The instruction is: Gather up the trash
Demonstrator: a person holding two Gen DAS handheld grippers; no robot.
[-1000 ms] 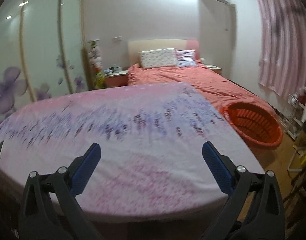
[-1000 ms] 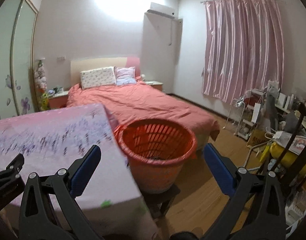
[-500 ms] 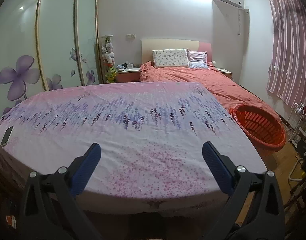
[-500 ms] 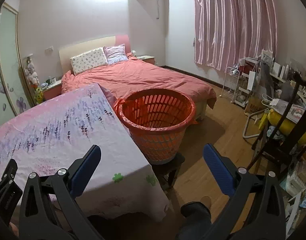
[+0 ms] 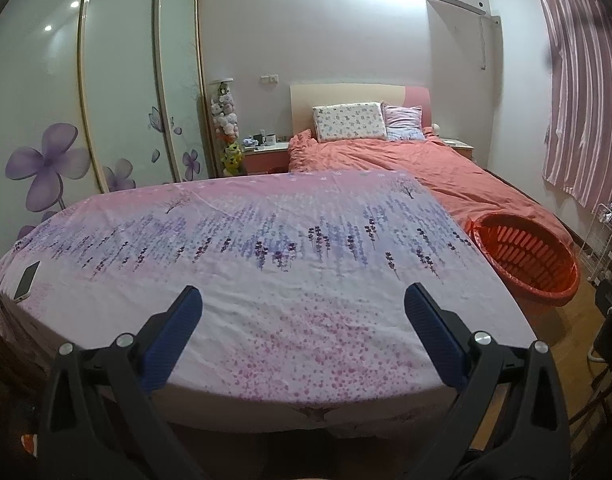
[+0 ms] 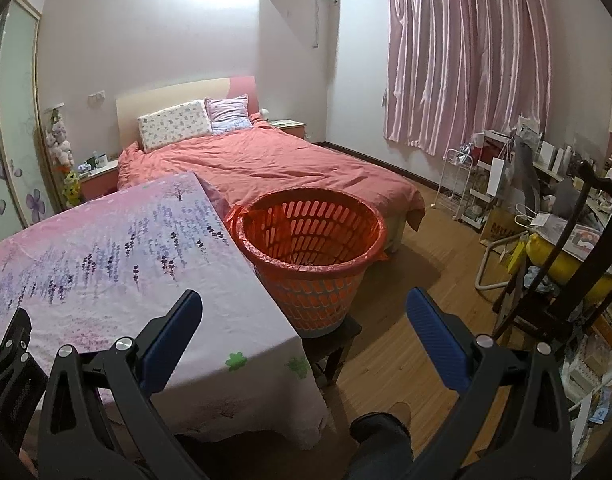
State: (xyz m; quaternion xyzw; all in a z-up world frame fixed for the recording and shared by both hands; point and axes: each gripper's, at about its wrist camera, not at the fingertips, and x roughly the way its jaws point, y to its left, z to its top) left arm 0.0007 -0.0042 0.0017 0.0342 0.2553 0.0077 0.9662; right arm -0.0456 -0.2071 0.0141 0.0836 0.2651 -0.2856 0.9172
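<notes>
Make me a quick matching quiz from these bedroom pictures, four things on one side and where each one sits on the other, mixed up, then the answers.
Things:
1. orange basket
2. phone
3. floral pillow
4. curtain

Places:
A. at the head of the bed
B. on a dark stool beside the table's right edge
C. hanging over the window
D. on the tablecloth near the table's left edge

Pairs: 1-B, 2-D, 3-A, 4-C
</notes>
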